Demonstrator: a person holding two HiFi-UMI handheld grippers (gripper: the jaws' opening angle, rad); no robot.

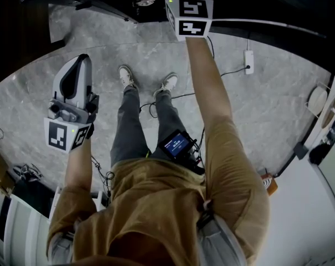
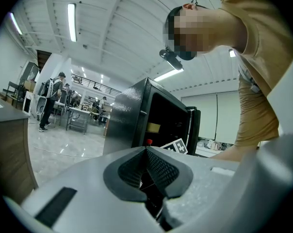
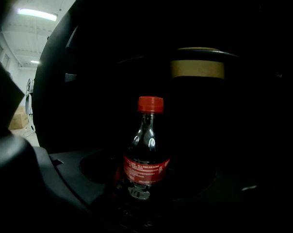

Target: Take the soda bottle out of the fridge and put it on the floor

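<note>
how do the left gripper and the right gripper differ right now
The left gripper has its jaws together with nothing between them; the right gripper has its jaws wide apart, with the upright soda bottle standing between them. The left gripper is held out over the grey floor, outside the fridge; the right gripper reaches into the fridge's dark inside. Both bear a marker cube.

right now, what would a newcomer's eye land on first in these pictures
The red-capped soda bottle stands upright in the dark fridge, straight ahead of the right gripper's open jaws. The left gripper, shut, hangs over the grey floor beside the person's legs.
</note>
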